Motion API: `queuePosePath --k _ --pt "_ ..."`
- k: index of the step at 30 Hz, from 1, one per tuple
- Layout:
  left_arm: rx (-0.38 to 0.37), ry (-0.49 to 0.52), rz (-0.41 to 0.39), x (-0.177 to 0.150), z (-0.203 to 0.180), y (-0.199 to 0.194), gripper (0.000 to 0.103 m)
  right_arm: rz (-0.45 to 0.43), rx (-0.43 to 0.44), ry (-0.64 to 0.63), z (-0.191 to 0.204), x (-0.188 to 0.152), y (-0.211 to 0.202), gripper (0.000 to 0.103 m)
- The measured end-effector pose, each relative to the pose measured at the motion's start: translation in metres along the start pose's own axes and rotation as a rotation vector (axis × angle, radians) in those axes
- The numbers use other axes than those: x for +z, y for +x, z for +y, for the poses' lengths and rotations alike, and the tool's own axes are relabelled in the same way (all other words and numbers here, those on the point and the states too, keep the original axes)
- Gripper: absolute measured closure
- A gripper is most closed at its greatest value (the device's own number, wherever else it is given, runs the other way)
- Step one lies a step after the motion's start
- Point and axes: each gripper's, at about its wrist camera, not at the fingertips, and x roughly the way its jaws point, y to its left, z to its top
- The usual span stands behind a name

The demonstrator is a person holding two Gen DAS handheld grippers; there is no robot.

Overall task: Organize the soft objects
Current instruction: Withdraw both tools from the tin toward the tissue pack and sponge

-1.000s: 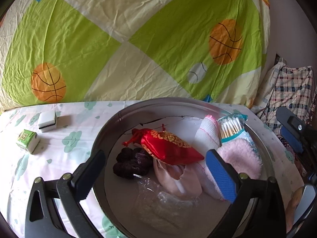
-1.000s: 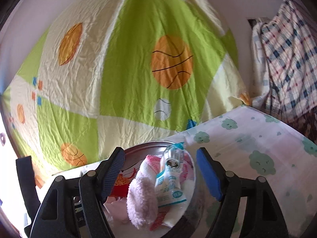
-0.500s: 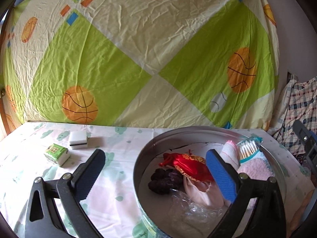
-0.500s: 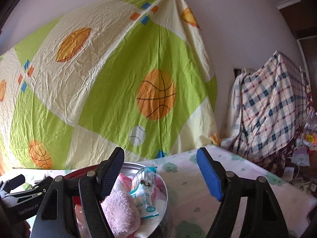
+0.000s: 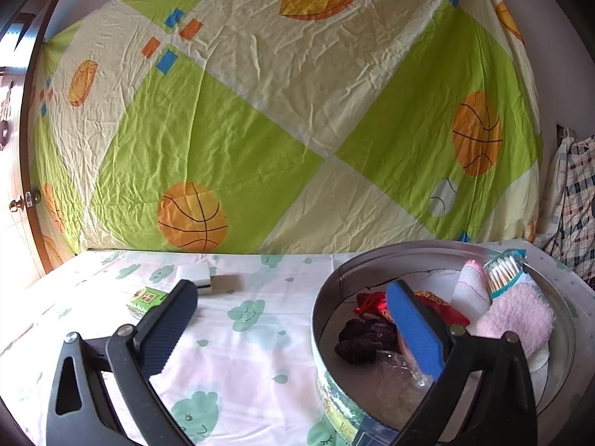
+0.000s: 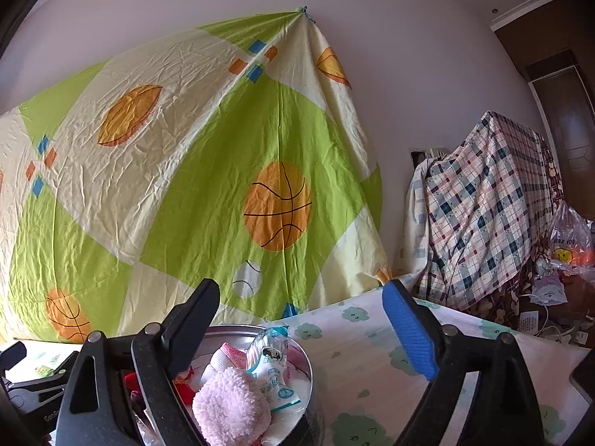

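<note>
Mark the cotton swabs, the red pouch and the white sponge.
cotton swabs (image 5: 502, 274), left wrist view, on the swab tips in the pack.
red pouch (image 5: 448, 310), left wrist view, on its red cloth body.
white sponge (image 5: 194, 272), left wrist view, on its white top.

Room and bedding around the work area

A green and cream sheet (image 5: 260, 119) printed with orange basketballs hangs behind the bed, pinned at its top corner to a pale wall (image 6: 390, 55). The bed cover (image 5: 238, 334) below is white with small green cloud faces. To the right a plaid cloth (image 6: 479, 204) is draped over something bulky, with a clear plastic bag (image 6: 571, 238) and loose clutter and cables beside it. Dark wooden panelling (image 6: 565, 119) stands in the far right corner, and a wooden door frame (image 5: 31, 156) with a round knob edges the left side.
</note>
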Motion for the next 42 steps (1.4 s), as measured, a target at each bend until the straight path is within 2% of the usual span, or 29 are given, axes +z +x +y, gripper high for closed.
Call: queuePosePath --k 4,12,26,42 --pt "-0.022 -0.006 0.02 -0.002 0.008 0.0 0.0 -0.045 -0.048 -0.013 0.003 0.0 -0.01 0.012" --pt "-0.039 -0.05 0.064 -0.007 0.032 0.004 0.0 -0.044 -0.076 -0.021 0.015 -0.001 -0.02 0.012" --pt "-0.01 -0.023 0.068 -0.01 0.065 0.009 0.0 -0.052 -0.008 -0.075 0.074 -0.012 -0.038 0.012" --pt "0.03 -0.045 0.102 -0.011 0.113 0.027 0.0 0.002 0.076 -0.06 0.142 -0.026 -0.039 0.012"
